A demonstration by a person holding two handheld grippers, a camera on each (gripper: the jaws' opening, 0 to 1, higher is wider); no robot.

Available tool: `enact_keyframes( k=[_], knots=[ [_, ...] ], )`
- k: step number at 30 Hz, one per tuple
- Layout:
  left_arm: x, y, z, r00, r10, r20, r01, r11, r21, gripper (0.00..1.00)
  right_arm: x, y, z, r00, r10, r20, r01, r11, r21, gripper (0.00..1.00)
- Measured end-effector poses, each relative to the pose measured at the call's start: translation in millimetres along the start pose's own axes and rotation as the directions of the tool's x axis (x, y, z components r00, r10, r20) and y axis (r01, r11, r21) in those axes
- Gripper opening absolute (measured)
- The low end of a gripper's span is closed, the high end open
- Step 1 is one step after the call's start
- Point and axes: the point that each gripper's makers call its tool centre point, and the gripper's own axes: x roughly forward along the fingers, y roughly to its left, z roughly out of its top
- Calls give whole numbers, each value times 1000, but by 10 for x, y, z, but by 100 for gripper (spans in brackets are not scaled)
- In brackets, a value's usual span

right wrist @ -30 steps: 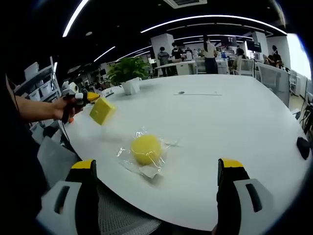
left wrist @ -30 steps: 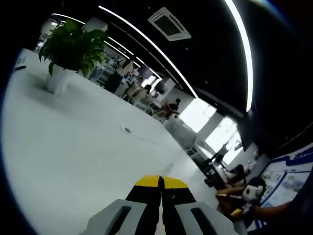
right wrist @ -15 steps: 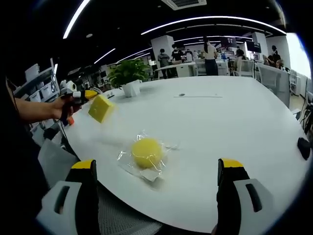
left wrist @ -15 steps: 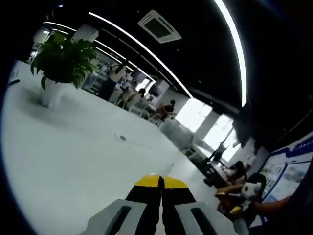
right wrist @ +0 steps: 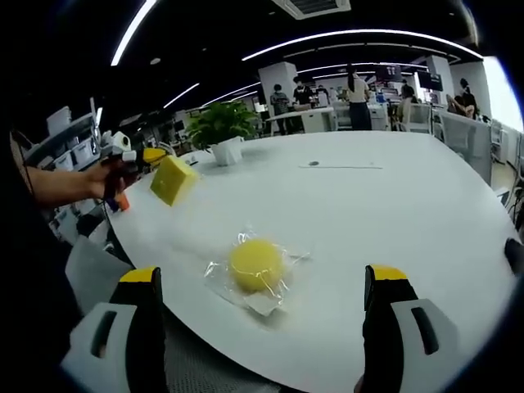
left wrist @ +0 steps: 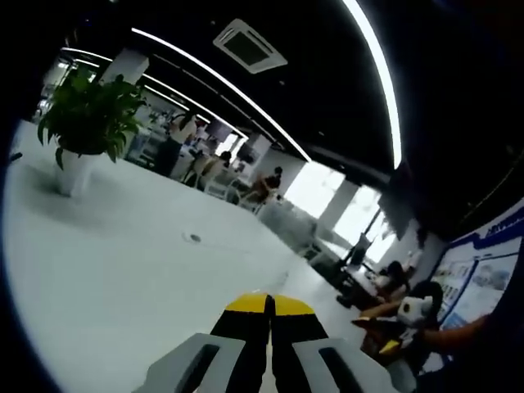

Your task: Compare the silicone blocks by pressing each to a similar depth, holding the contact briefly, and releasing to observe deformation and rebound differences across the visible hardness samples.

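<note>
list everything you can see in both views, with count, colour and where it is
silicone block: 1, yellow, held above the table's left part by the left gripper, as the right gripper view shows
round sample: 1, yellow, in a clear plastic wrapper, lying on the table near its front edge
table: 1, white, large, spanning both views
potted plant: 1, green in a white pot, at the table's far side
small round fitting: 1, dark, in the tabletop beyond the plant
ceiling lights: several, white strips
people: several, far back among desks
hand: 1, holding the left gripper
left gripper: 1, yellow-tipped, shut on the block
right gripper: 1, yellow-tipped, open, empty
</note>
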Motion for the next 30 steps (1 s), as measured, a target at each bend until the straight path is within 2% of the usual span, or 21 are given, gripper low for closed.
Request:
enact_keyframes(
  k=[8,11,15,21,26,30],
  knots=[
    [19,-171,87,999,-38,7,38,999,38,0,134,74,140,999,30,12,-30,999,-22,96],
    [29,-240,118,998,-58,7,58,997,50,0,180,109,244,999,45,26,-44,998,-33,96],
    [34,-433,192,994,-106,16,104,992,64,0,268,179,386,997,67,40,-65,996,-53,96],
    [56,-611,163,986,-168,-20,169,981,98,0,370,297,542,991,126,47,-123,990,-69,96],
    [41,-803,261,972,-233,7,232,969,83,0,445,397,604,984,175,39,-172,982,-74,96],
    [7,-938,395,960,-278,43,275,960,58,0,507,552,662,971,237,17,-234,966,-109,96]
  ],
)
